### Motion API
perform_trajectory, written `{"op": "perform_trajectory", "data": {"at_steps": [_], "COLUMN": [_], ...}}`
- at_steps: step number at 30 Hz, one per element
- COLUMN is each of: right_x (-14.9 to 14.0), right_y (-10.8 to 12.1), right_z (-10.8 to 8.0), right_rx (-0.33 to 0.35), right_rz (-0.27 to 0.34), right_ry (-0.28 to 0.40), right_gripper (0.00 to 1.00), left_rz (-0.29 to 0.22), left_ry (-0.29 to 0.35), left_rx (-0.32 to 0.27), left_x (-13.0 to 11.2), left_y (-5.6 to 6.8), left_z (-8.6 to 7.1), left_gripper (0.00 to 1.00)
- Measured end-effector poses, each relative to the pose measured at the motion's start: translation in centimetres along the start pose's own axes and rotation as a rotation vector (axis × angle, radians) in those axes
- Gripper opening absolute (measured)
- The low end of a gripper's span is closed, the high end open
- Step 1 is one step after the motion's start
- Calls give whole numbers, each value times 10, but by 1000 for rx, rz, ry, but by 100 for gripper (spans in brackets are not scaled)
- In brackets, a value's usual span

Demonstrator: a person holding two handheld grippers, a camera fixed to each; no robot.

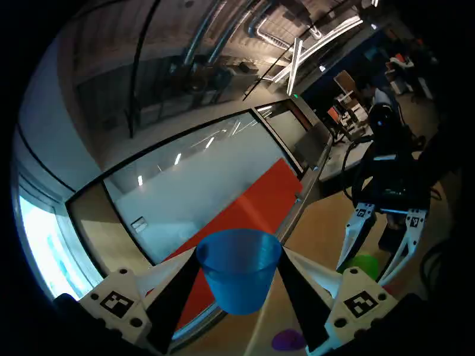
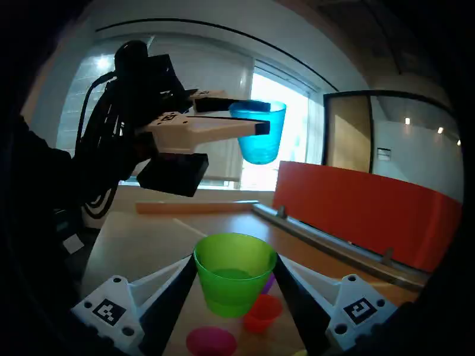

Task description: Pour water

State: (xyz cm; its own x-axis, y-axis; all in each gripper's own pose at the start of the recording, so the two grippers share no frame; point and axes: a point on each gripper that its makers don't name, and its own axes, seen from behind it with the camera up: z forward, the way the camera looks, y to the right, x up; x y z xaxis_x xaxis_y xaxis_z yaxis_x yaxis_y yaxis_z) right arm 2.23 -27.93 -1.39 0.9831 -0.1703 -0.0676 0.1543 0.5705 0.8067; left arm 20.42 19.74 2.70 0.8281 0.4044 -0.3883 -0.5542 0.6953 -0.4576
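My left gripper (image 1: 239, 255) is shut on a translucent blue cup (image 1: 239, 270), both fingers pressing its sides. In the right gripper view that same left gripper (image 2: 264, 117) holds the blue cup (image 2: 258, 132) upright, high above the table. My right gripper (image 2: 234, 261) is shut on a green cup (image 2: 234, 279), held upright just above the wooden table (image 2: 136, 249). The left gripper view shows the right gripper (image 1: 363, 272) off to the right with the green cup (image 1: 364, 263) between its white fingers. The blue cup sits higher than the green one and farther back.
Below the green cup, a small orange cup (image 2: 263, 312), a pink cup (image 2: 211, 342) and a purple one (image 2: 268, 283) stand on the table. A purple cup (image 1: 289, 340) also lies under my left gripper. An orange-red partition (image 2: 368, 207) with a metal rail borders the table.
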Motion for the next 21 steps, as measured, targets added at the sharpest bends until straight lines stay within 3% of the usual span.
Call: {"op": "perform_trajectory", "data": {"at_steps": [5,9,21], "right_x": [1,1,4], "right_y": [-1,0,-2], "right_z": [-1,-2,-3], "right_rx": [-3,-7,-14], "right_rz": [0,1,4], "right_ry": [0,0,-1], "right_gripper": [92,92,92], "left_rz": [-127,-198,-243], "left_ry": [3,-13,-30], "left_rx": [-4,-6,-22], "left_x": [0,-7,-14], "left_y": [-3,-5,-1], "left_z": [-2,-1,-2], "left_gripper": [87,87,87]}}
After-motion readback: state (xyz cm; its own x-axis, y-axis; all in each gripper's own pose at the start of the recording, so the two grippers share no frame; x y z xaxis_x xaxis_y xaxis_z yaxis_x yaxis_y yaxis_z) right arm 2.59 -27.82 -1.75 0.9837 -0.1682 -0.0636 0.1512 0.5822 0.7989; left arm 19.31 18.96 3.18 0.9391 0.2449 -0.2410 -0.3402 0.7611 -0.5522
